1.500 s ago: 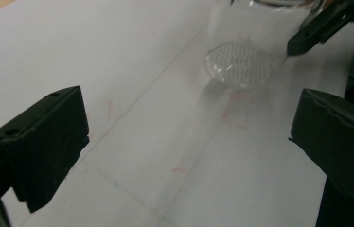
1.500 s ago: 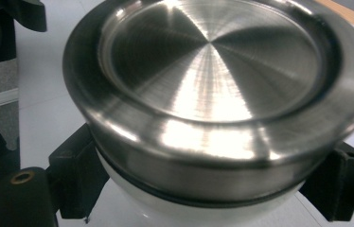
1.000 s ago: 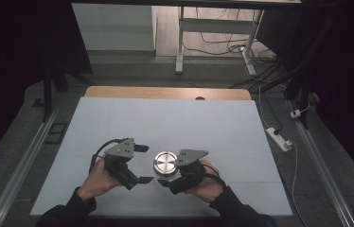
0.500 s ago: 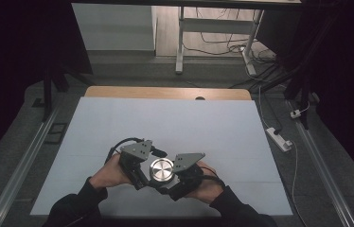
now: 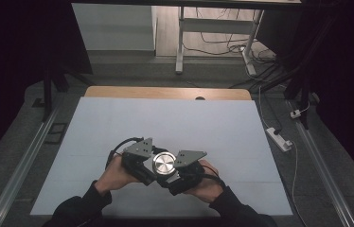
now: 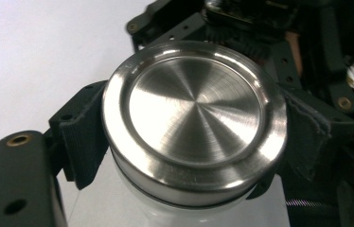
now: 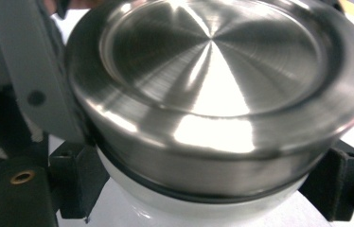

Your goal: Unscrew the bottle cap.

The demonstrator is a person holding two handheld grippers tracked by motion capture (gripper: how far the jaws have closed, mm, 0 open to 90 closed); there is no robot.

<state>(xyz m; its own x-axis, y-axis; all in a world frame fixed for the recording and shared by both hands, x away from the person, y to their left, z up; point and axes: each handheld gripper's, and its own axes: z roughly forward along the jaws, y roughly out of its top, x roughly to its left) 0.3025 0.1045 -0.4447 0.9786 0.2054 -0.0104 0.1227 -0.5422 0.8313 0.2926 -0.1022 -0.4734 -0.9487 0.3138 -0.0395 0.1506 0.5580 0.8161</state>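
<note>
On the white table top [image 5: 118, 123], toward the near edge, the person's left hand [image 5: 113, 175] is seen wrapped around the left gripper [image 5: 147, 164], which is angled in toward the middle. In the left gripper view its two black jaws are set against opposite sides of a brushed-steel lid [image 6: 194, 113], one ribbed pad [image 6: 83, 142] touching the left rim and the other pressed to the right rim, so the lid is grasped by this gripper. Below the lid a white container body [image 6: 165, 213] is visible, with a dark seam between the two. In the high view the steel lid [image 5: 164, 163] is found right between the two grippers, facing up, above the table's near half. Just to its right the right gripper [image 5: 174, 176] is held in the right hand [image 5: 208, 184], its grey three-cornered plate [image 5: 189, 157] lying beside the lid. In the right gripper view the lid [image 7: 213, 71] is seen close and tilted, and the white body [image 7: 189, 208] under it is flanked by the gripper's black pads [image 7: 75, 179] on both sides; the jaws are closed against that body, just under the lid's lower edge
</note>
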